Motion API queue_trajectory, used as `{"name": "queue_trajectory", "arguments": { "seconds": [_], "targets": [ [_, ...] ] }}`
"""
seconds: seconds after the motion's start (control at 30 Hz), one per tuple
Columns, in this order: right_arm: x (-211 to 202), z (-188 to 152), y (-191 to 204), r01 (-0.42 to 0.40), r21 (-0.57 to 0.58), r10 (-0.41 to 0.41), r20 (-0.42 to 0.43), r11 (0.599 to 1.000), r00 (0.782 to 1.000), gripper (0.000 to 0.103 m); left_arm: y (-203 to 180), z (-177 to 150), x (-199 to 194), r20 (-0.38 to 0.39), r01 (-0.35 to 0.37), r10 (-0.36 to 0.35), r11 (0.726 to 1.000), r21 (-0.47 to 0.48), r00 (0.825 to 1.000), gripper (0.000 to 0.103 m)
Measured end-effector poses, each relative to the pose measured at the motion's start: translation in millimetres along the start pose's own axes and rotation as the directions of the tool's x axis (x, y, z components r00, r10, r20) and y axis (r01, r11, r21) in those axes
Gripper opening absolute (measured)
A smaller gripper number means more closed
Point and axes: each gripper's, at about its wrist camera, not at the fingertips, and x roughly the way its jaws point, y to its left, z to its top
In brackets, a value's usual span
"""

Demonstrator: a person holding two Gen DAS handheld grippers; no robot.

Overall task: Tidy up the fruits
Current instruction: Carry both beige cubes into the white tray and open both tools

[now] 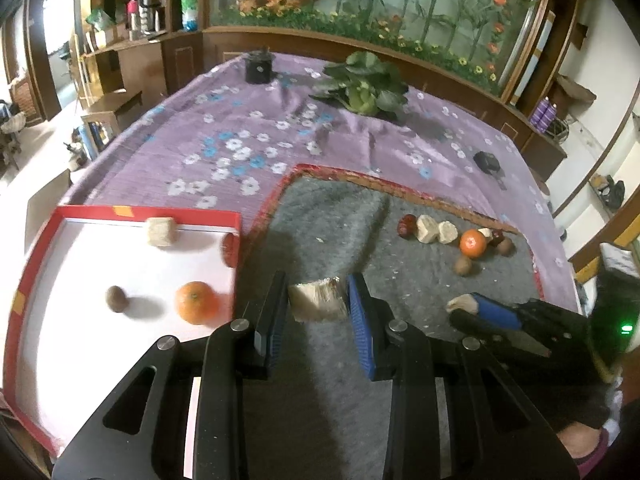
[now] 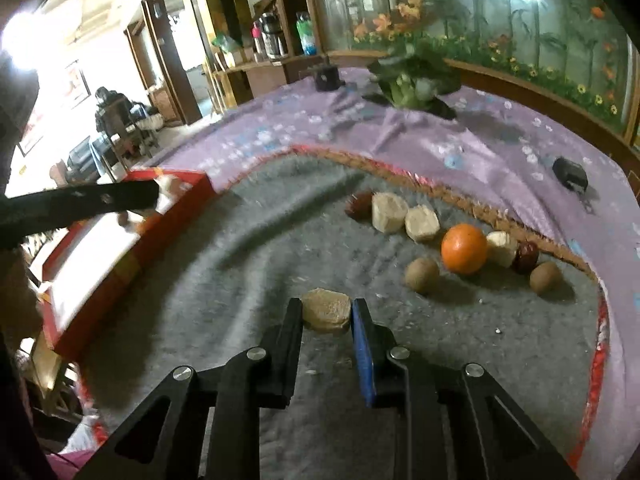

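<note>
Left wrist view: left gripper (image 1: 318,300) with jaws clamped on a pale cut chunk (image 1: 317,298), black pad on one side, blue pad on the other, chunk carried clear of the grey mat (image 1: 320,232) just beside the right-hand wall of the red-rimmed tray (image 1: 152,213). Inside the tray: one orange (image 1: 197,303), one small brown fruit (image 1: 117,298), one pale block (image 1: 161,232) against the far rim, one red fruit (image 1: 229,249) blurred against the right wall. Right wrist view: right gripper (image 2: 326,312) with jaws closed around a second pale piece (image 2: 326,309), both pads in contact with its sides, piece apparently resting on the mat. Beyond it, unsorted row near the mat's far braided edge: dark red fruit (image 2: 357,205), two pale chunks (image 2: 404,216), second orange (image 2: 464,249), two brown fruits (image 2: 422,275), further small pieces behind. Lilac floral cloth (image 1: 240,140) over the tabletop, leafy plant (image 1: 362,82) at the far end, well apart from the work. Step in hand, by judgement: transfer of pale pieces from mat to tray, roughly half the items outstanding. Next move: carry left chunk over the tray wall, lower beside the matching block, release; then lift right piece without crushing. Risk: crumbly piece slipping or catching the wall.
</note>
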Motion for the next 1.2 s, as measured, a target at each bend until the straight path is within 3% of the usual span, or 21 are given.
{"name": "queue_trajectory", "arguments": {
  "seconds": [0.17, 0.33, 0.63, 1.2],
  "targets": [
    [-12.2, 3.5, 26.5, -0.066, 0.003, 0.066, 0.05, 0.998, 0.997, 0.024, 22.3, -6.9, -12.9, 0.015, -0.05, 0.05, 0.999, -0.018, 0.999, 0.03],
    [-4.8, 9.8, 56.7, -0.142, 0.014, 0.141, 0.049, 0.99, 0.989, 0.024, 52.7, -17.0, -27.1, 0.026, -0.106, 0.107, 0.994, -0.04, 0.994, 0.03],
    [11.9, 26.0, 125.2, -0.252, -0.072, 0.255, 0.022, 0.965, 0.967, 0.024, 106.7, -38.3, -33.4, -0.003, -0.172, 0.172, 0.979, -0.107, 0.985, 0.03],
    [65.7, 49.6, 197.8, -0.281, -0.197, 0.267, -0.096, 0.939, 0.959, 0.024, 147.5, -47.6, -12.7, -0.095, -0.101, 0.087, 0.984, -0.145, 0.992, 0.03]
  ]
}}
